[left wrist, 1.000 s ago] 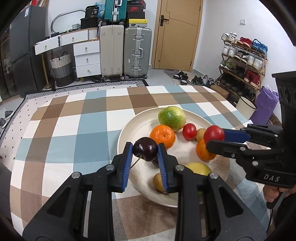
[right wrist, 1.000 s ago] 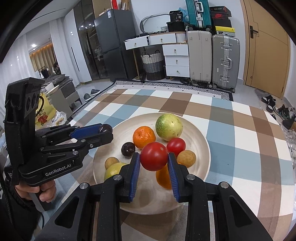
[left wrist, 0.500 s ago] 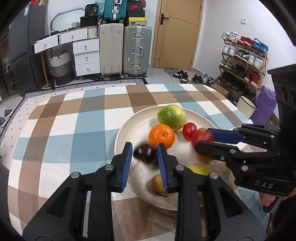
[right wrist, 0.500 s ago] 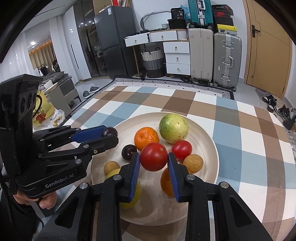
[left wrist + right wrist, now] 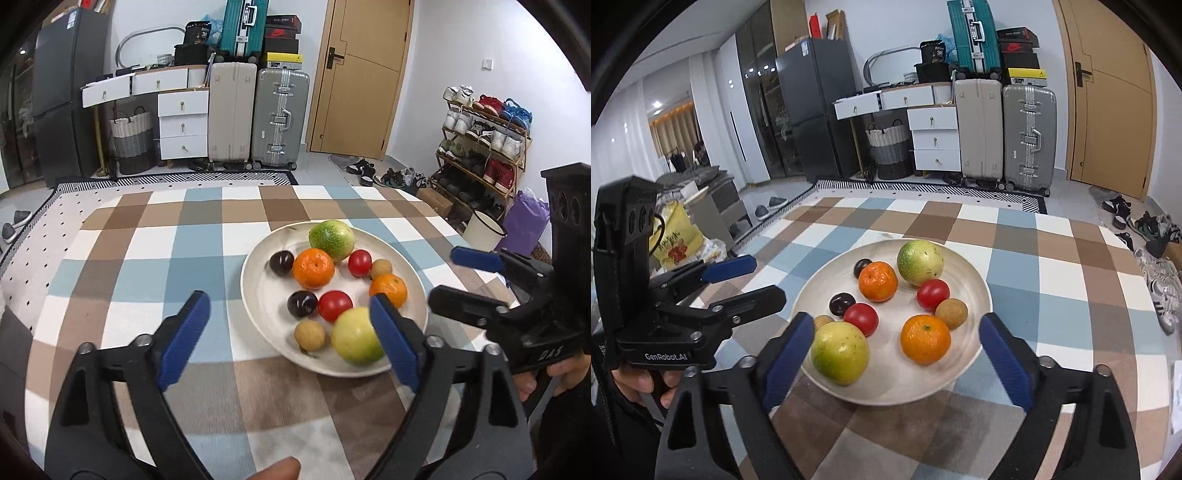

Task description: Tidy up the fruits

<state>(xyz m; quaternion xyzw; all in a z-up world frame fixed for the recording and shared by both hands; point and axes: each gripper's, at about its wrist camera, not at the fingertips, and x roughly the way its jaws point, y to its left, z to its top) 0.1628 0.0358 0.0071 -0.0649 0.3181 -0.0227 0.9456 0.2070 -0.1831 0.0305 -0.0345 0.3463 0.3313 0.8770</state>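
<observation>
Fruits (image 5: 317, 269) on plate (image 5: 258, 295), grippers opening, empty

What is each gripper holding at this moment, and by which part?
Nothing. The left gripper and the right gripper are both opening, with no fruit clamped; all fruits lie on the plate.

A woven checked tablecloth (image 5: 155, 258) lies matt under a smooth, faintly shiny plate (image 5: 975, 291). On the plate, the tomatoes (image 5: 933, 294) and plums (image 5: 302, 303) gleam glossy; the oranges (image 5: 925, 339) look dimpled.
</observation>
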